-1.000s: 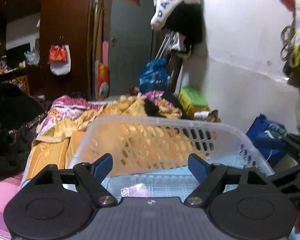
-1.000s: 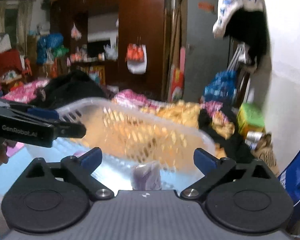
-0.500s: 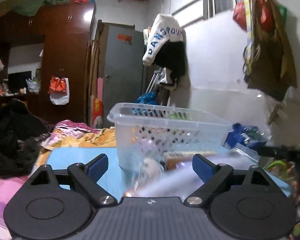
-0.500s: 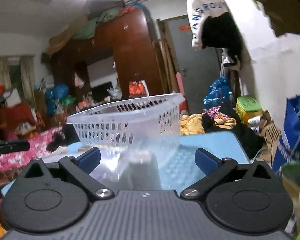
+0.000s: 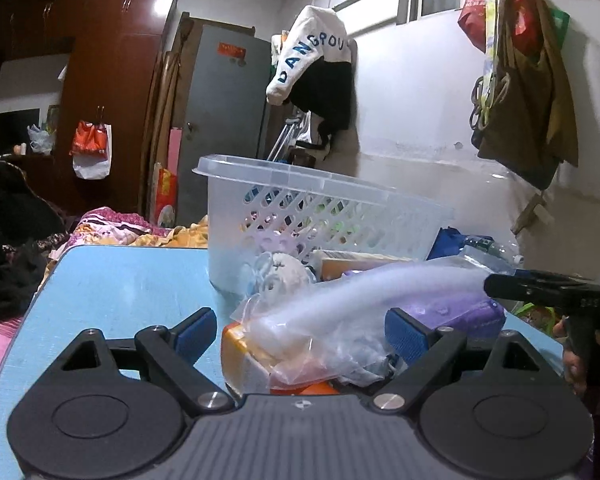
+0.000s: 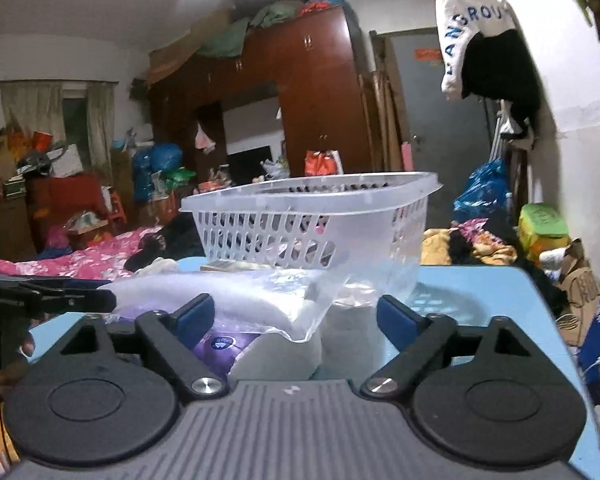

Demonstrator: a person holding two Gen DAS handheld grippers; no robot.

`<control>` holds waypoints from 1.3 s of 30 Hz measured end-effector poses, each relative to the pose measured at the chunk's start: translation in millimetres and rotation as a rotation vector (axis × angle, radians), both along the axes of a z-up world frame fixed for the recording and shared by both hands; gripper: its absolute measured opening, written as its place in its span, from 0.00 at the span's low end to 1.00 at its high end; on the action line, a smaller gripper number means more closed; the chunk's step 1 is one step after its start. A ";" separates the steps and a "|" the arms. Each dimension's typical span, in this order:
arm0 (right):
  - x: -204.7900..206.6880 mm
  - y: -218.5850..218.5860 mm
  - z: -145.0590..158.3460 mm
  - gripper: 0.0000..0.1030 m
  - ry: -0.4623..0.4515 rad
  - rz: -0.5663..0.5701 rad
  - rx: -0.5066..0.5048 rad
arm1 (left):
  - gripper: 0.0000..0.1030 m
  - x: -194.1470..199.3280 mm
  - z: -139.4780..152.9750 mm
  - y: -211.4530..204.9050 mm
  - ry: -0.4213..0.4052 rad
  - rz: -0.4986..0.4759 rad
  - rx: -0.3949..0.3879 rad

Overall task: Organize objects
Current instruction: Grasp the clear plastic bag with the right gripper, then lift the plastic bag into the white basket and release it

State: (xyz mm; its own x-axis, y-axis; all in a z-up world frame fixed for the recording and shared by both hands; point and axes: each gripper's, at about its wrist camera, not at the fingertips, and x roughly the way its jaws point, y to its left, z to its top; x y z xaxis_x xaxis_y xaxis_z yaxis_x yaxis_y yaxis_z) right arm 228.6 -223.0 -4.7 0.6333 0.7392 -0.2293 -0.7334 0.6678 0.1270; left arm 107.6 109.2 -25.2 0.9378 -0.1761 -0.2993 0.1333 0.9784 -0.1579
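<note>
At frame centre, the basket [image 5: 300, 216] stands behind the loose pile [image 5: 340, 320]. Both grippers, left [image 5: 300, 332] and right [image 6: 296, 320], are spread, empty. Step: pre-grasp; next, close on one item.

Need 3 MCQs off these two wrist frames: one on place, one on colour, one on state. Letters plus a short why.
1. Where does the clear plastic basket stand?
A. on the blue table
B. on the floor
C. on the bed

2. What colour are the pads on the left gripper fingers?
A. red
B. blue
C. white

3. How is the right gripper set?
A. shut on the basket
B. shut on a bag
C. open, holding nothing

Answers:
1 A: its base sits on the blue table, behind the clear plastic bag.
2 B: both pads show blue.
3 C: its fingers stand wide apart, with the pile of items only between them.
</note>
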 end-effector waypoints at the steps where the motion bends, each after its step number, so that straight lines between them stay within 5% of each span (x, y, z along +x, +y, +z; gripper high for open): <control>1: -2.3 0.2 -2.8 0.77 -0.004 0.004 -0.002 | 0.90 -0.3 -1.5 -0.1 0.001 0.000 0.000; 5: -11.6 -5.3 -6.9 0.66 -0.030 0.011 0.002 | 0.88 -2.0 -7.4 -2.4 -0.008 -0.012 0.013; 11: -20.2 -5.6 -7.3 0.51 -0.049 0.014 -0.010 | 0.58 -8.7 -7.3 -5.0 -0.040 0.007 0.051; 21: -24.9 -7.5 -7.5 0.29 -0.067 0.009 -0.034 | 0.33 -16.0 -9.1 -10.4 -0.075 0.014 0.100; 39: -34.3 -9.7 -1.1 0.16 -0.120 -0.024 -0.043 | 0.24 -28.8 -2.2 -12.0 -0.135 0.007 0.110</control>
State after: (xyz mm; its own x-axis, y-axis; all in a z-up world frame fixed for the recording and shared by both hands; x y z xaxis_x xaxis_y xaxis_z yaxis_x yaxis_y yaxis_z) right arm 194.3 -232.8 -5.7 0.6756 0.7143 -0.1825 -0.7252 0.6885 0.0102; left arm 78.9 97.3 -27.4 0.9718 -0.1426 -0.1880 0.1392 0.9898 -0.0310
